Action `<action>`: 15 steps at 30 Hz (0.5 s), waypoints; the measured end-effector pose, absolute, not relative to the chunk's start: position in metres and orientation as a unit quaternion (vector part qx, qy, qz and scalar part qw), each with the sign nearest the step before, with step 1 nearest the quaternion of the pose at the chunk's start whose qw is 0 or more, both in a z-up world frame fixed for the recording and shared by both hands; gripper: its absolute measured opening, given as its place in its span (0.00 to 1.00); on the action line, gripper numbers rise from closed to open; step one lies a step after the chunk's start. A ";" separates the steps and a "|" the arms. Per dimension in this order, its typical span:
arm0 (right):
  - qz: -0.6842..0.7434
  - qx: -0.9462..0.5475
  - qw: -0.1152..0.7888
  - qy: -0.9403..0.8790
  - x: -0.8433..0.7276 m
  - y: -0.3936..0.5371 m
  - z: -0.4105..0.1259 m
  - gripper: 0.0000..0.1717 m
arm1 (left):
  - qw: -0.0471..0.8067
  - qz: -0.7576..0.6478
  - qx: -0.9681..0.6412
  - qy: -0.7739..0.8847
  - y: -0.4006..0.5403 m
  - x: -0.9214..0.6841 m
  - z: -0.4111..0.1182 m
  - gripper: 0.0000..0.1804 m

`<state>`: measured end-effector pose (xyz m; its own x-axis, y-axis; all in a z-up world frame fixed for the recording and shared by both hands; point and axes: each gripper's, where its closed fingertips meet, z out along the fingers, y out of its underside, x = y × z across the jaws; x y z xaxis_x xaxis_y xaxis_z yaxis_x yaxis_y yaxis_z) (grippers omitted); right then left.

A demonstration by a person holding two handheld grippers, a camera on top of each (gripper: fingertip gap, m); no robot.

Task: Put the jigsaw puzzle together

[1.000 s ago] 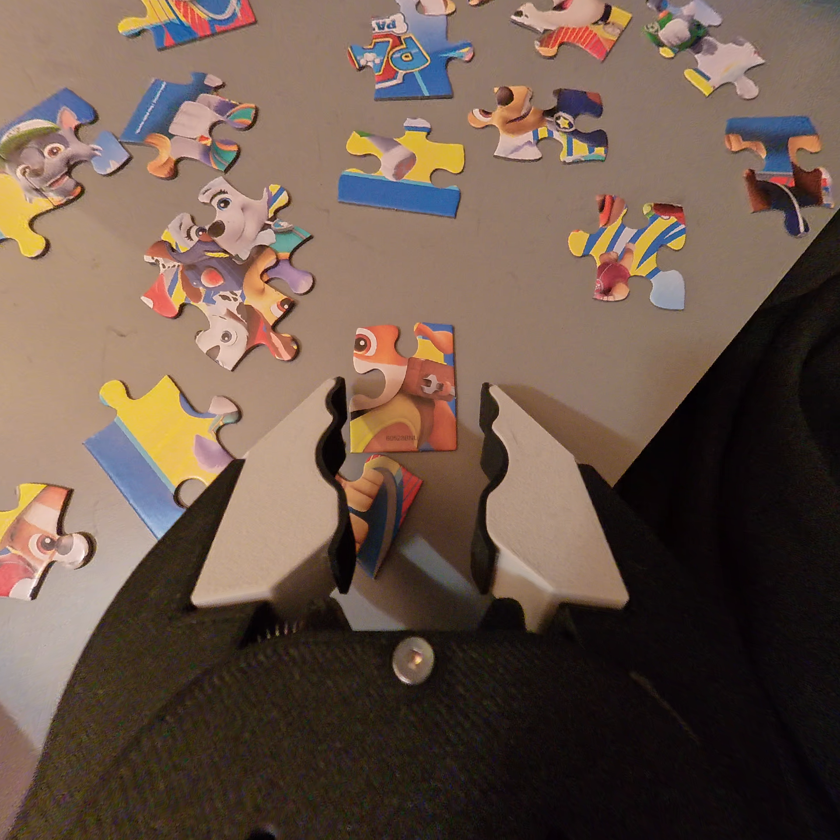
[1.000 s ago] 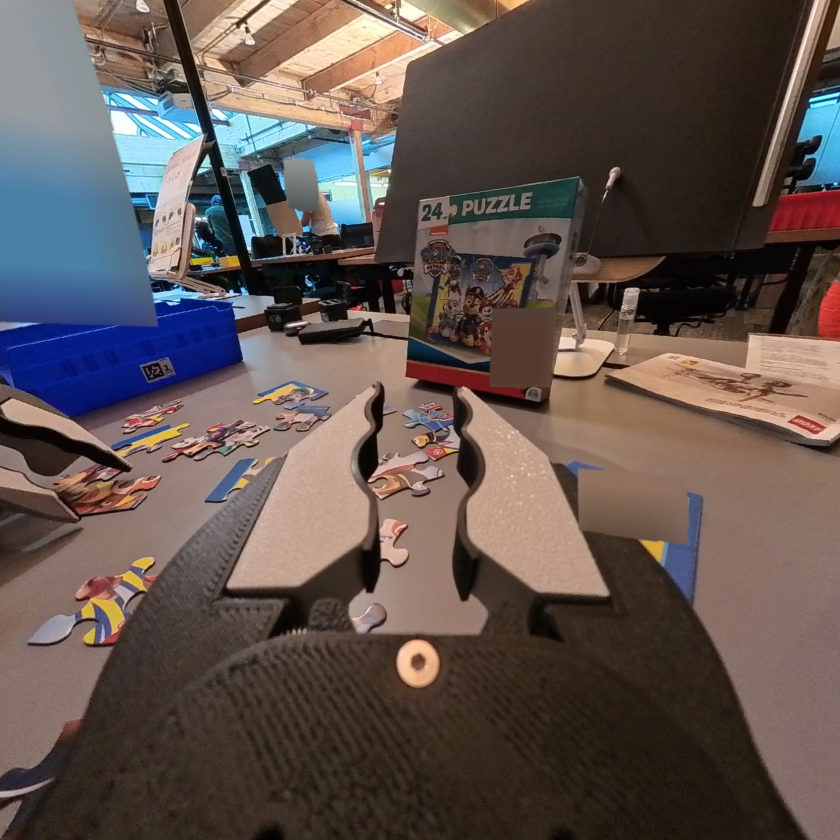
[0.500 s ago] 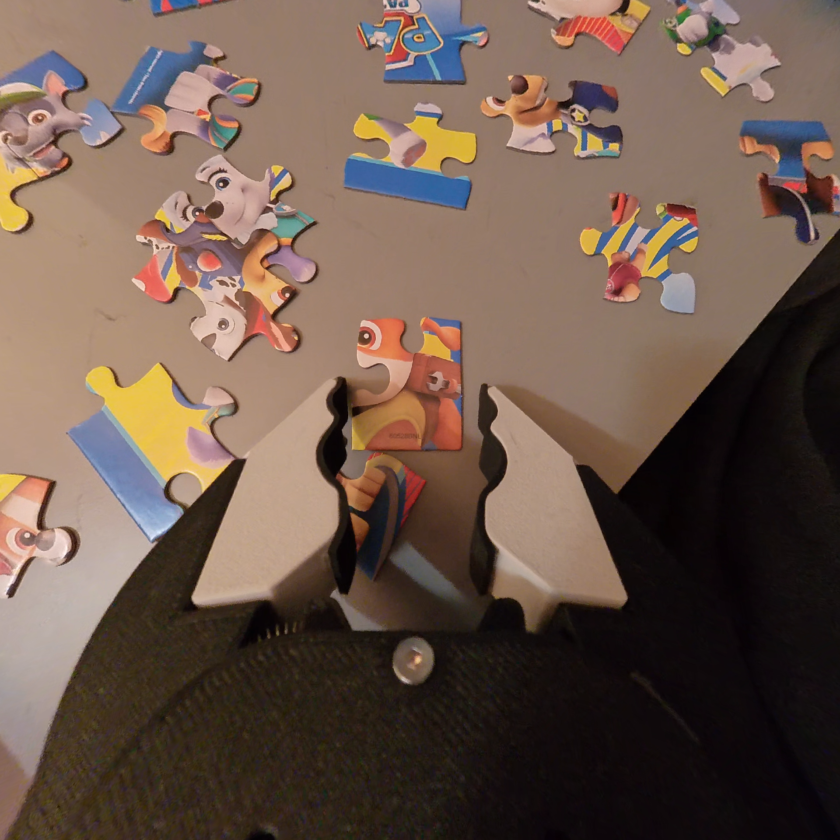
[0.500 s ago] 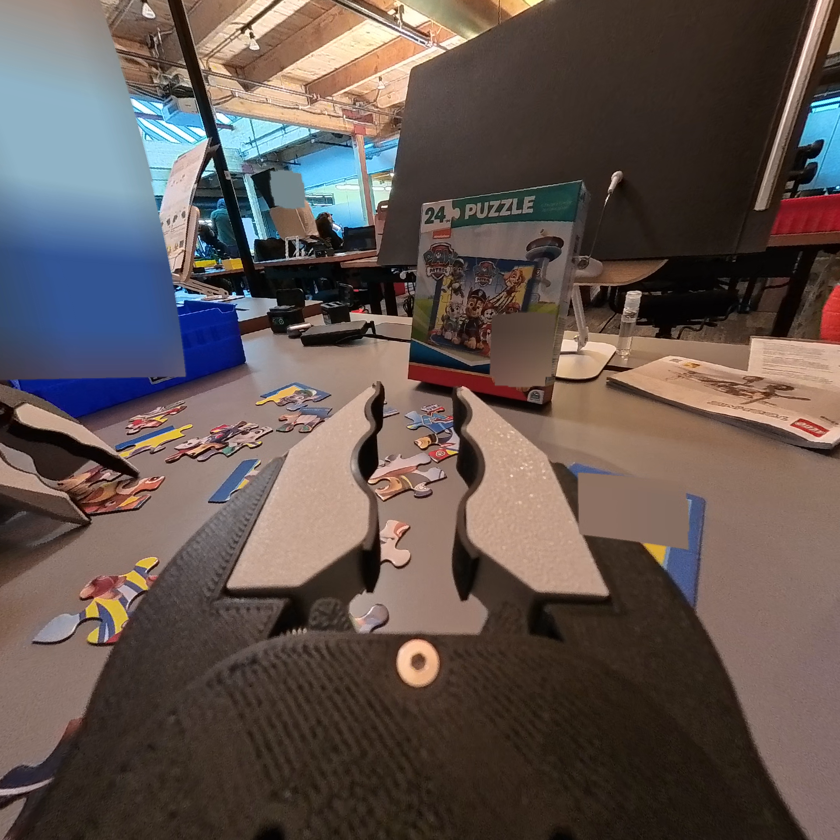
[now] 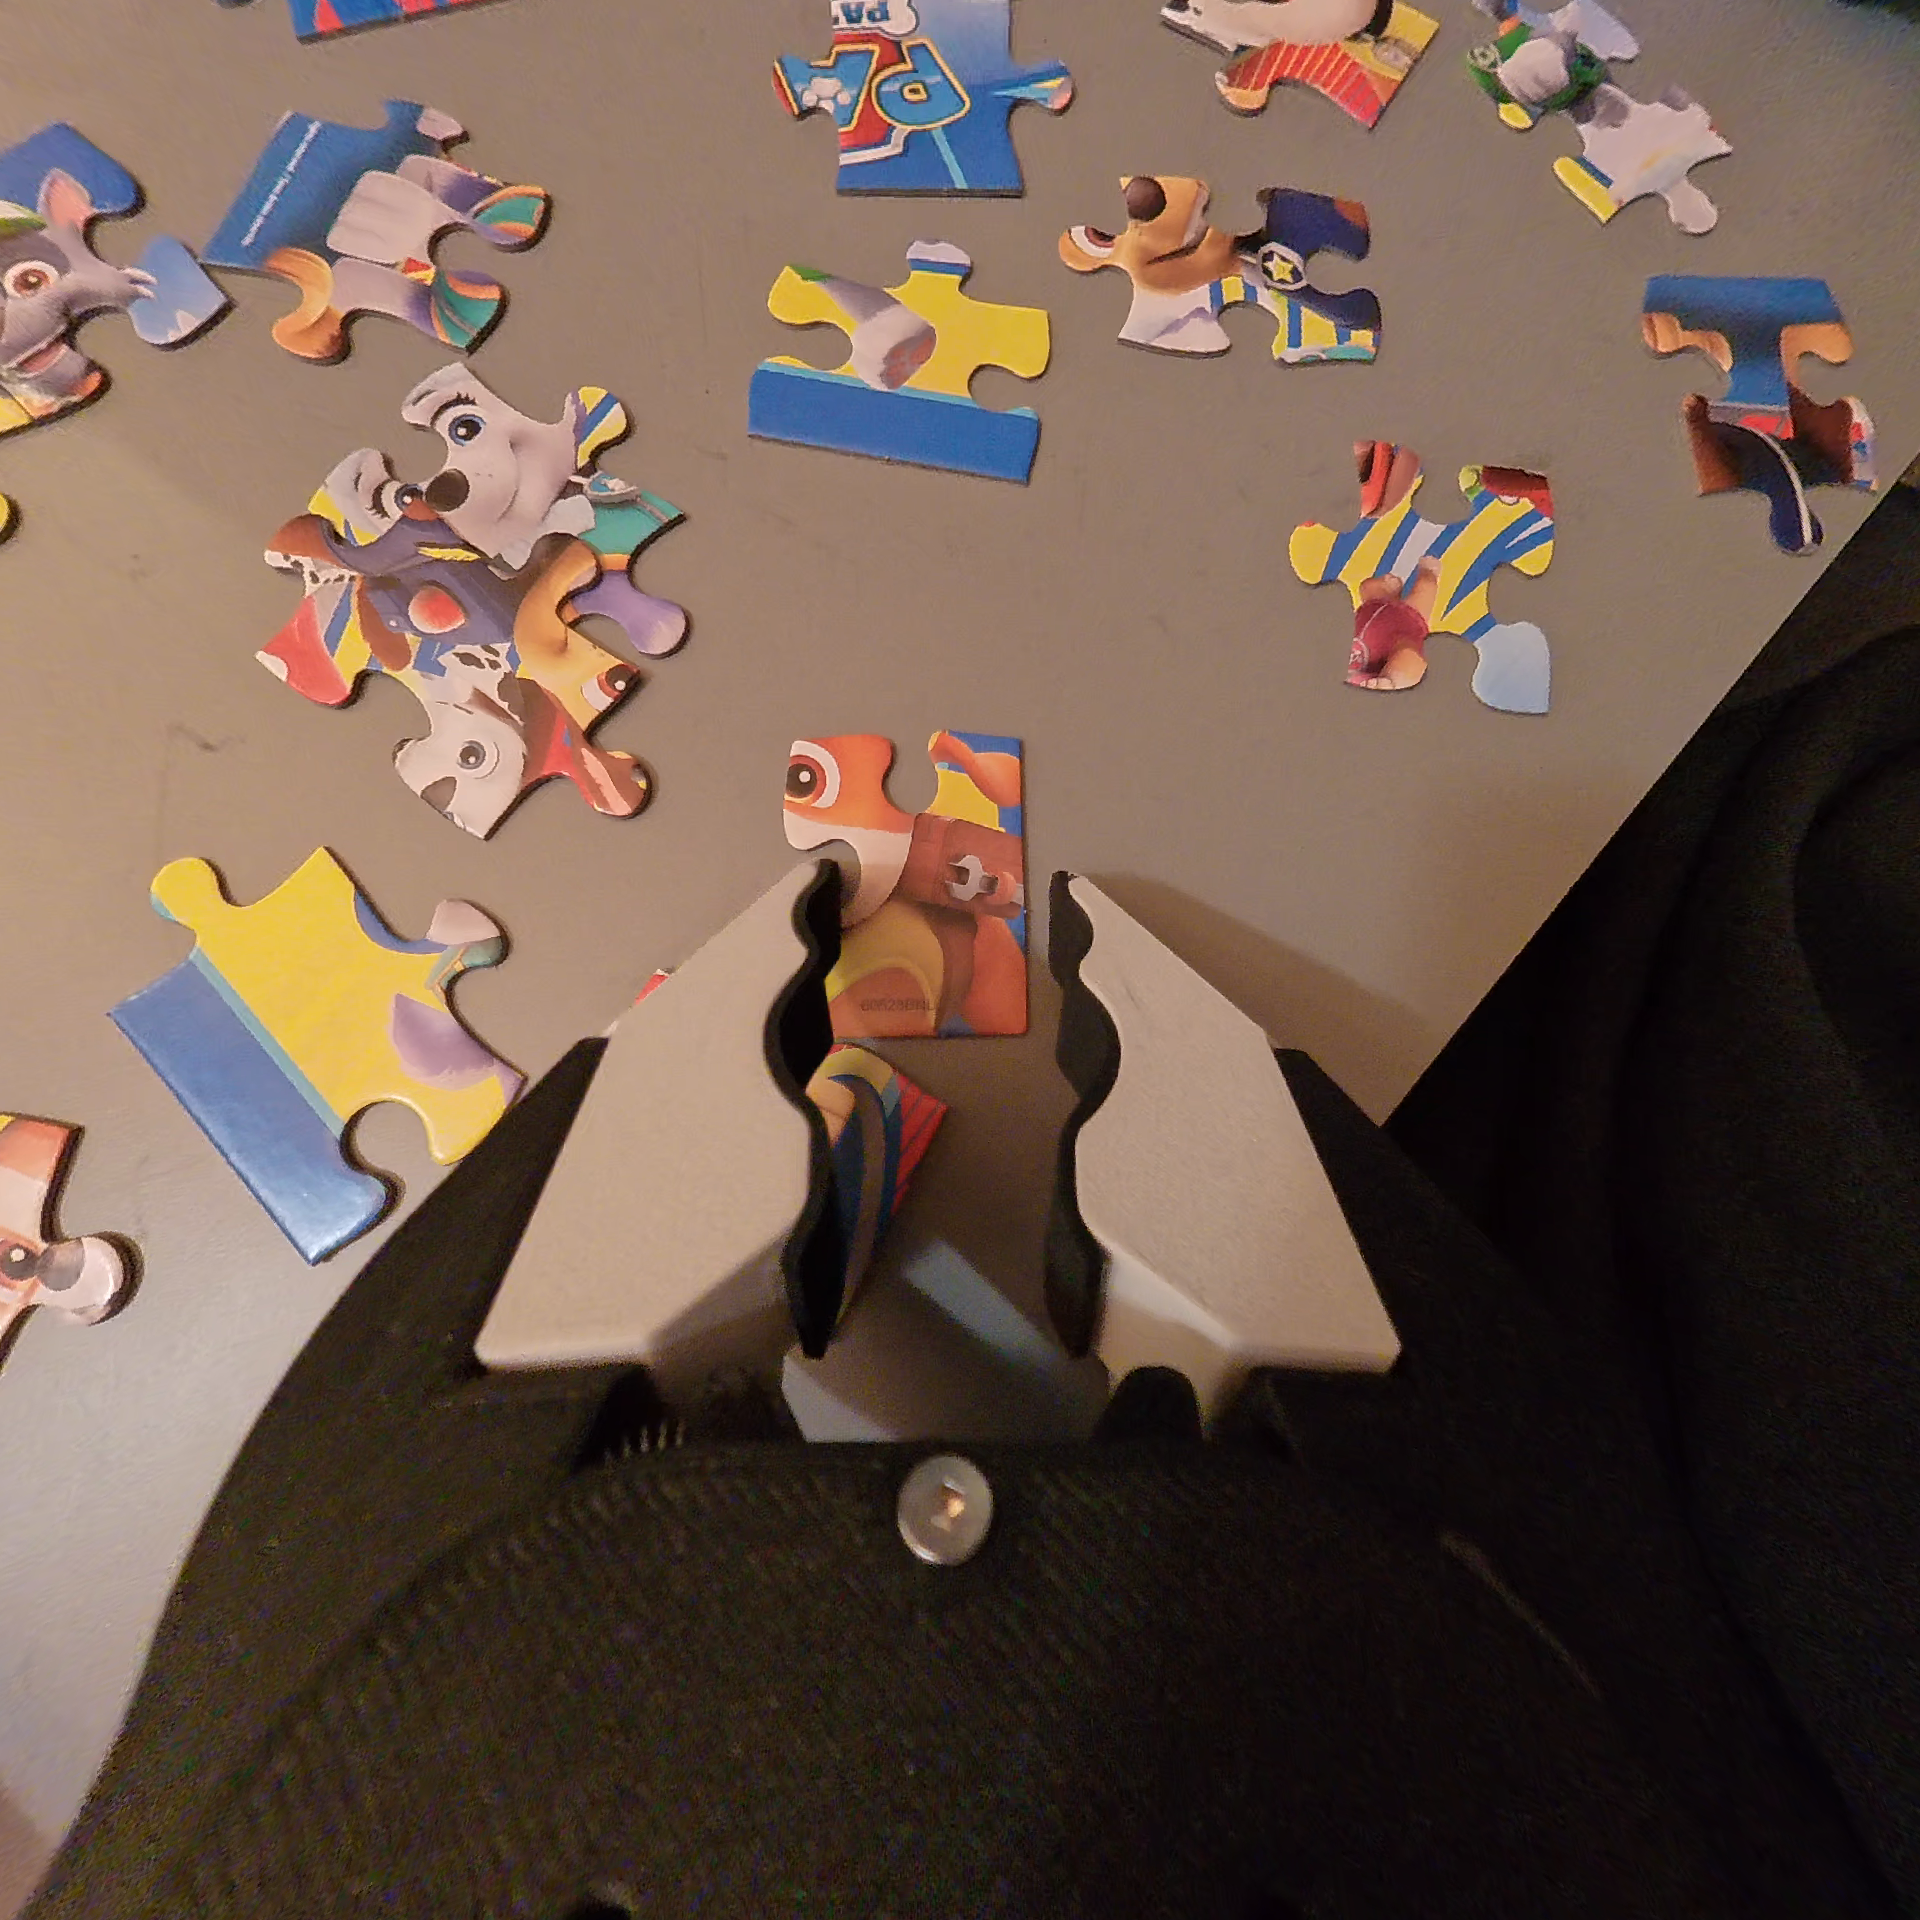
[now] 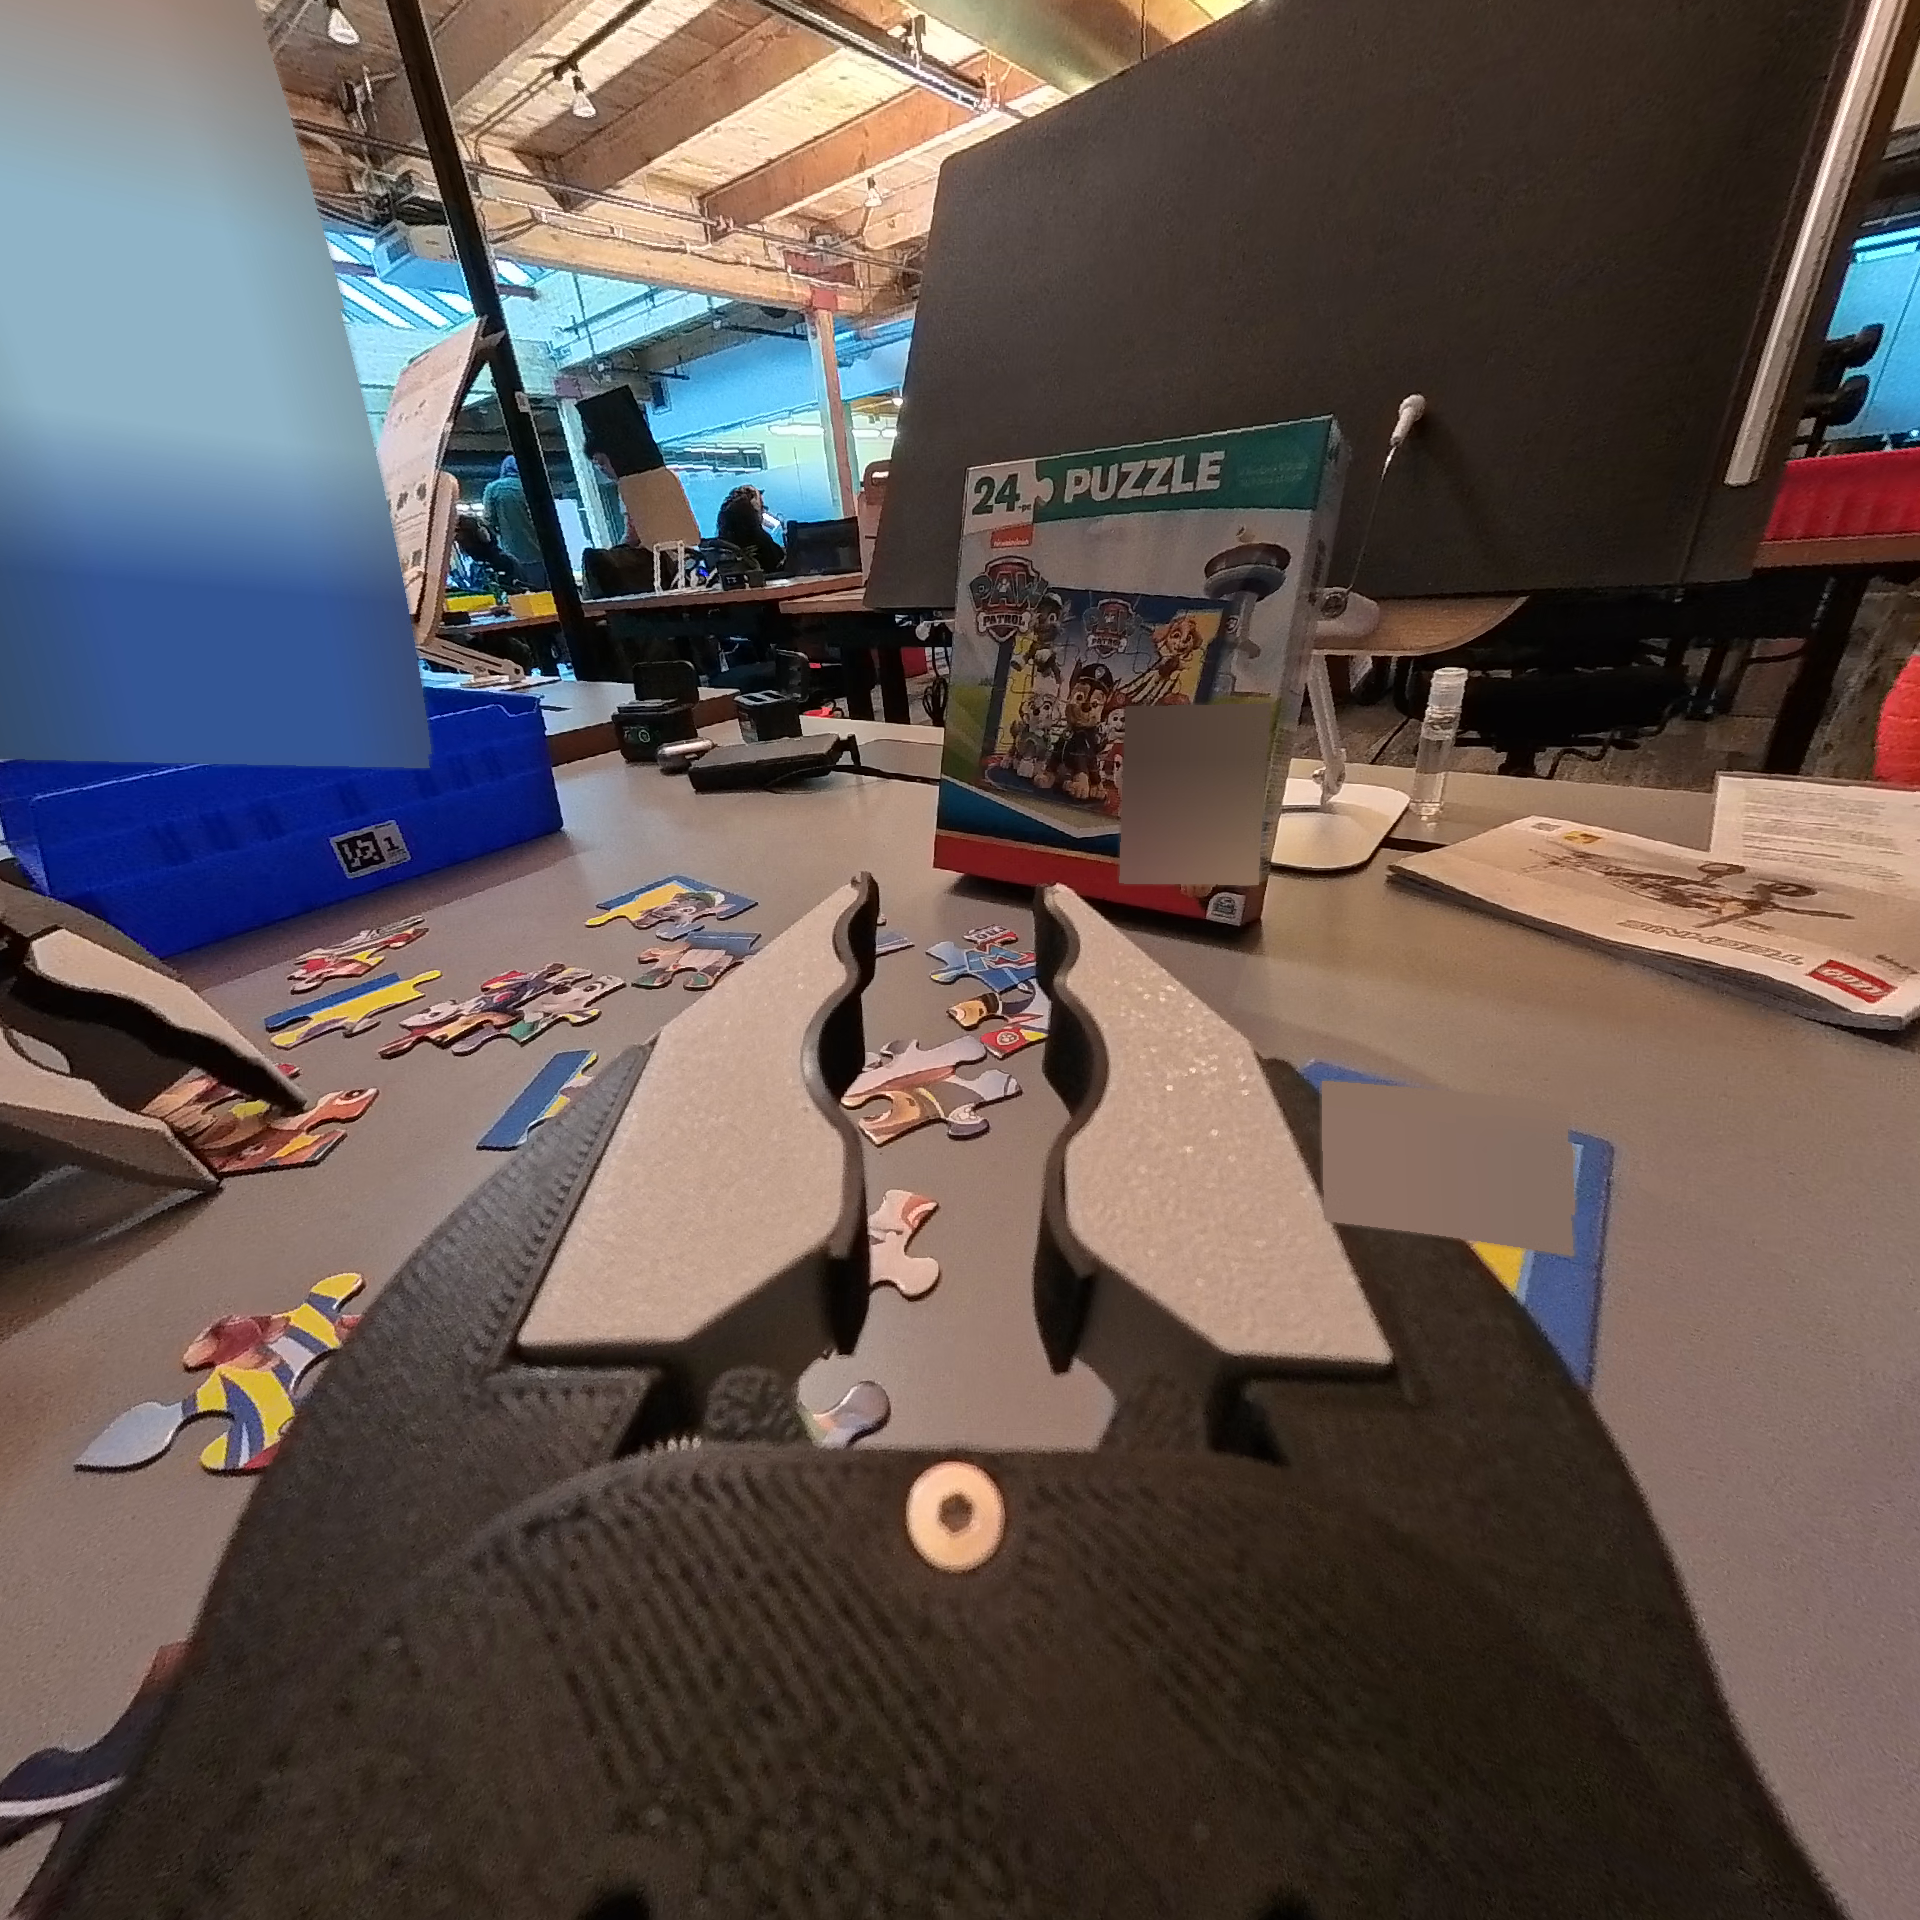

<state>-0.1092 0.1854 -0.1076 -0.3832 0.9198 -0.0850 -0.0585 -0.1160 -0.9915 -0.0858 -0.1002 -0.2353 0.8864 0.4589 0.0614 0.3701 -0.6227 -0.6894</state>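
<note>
The left gripper (image 5: 940,883) fills the lower half of the left wrist view, its two grey fingers parted over a grey table (image 5: 1143,644). Between them, just above centre of the frame, lies an orange corner puzzle piece (image 5: 914,883) flat on the table. The left finger (image 5: 727,1039) overlaps that piece's left edge; the right finger (image 5: 1174,1039) stands just clear of its straight right edge, with a strip of table showing between. Nothing is clamped. Lower in the gap, a second striped piece (image 5: 873,1132) shows partly under the left finger. To the left of the fingers lies a yellow and blue edge piece (image 5: 301,1039); above that, a cluster of joined pieces (image 5: 468,603) at centre left. Another yellow and blue piece (image 5: 904,374) sits above centre, and a striped loose piece (image 5: 1434,582) at right. A dark fabric mass covers the right edge.

In the right wrist view, the right gripper (image 6: 951,904) rises from the bottom centre, its fingers parted with only air between the tips, well above the table. Through the gap, loose pieces (image 6: 925,1081) lie on the surface below. The other gripper appears at the left edge, its tips down at the orange piece (image 6: 281,1127). A puzzle box (image 6: 1132,665) stands upright at upper centre, a blue bin (image 6: 281,821) at left, and a booklet (image 6: 1662,914) at right.
</note>
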 end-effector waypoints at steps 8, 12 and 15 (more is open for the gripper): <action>0.631 -0.398 0.387 -0.541 -0.109 0.185 -0.108 0.17 | 0.370 0.059 -0.899 -0.227 -0.098 -0.085 -0.235 0.17; 0.631 -0.398 0.388 -0.541 -0.109 0.185 -0.108 0.17 | 0.372 0.055 -0.899 -0.226 -0.097 -0.084 -0.235 0.16; 0.631 -0.398 0.388 -0.541 -0.109 0.185 -0.108 0.17 | 0.388 0.036 -0.894 -0.220 -0.092 -0.079 -0.230 0.19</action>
<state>-0.1091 0.1852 -0.1078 -0.3819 0.9205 -0.0822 -0.0587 -0.1129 -0.9919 -0.0791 -0.0918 -0.2301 0.9004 0.4216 0.1076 0.3664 -0.6014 -0.7100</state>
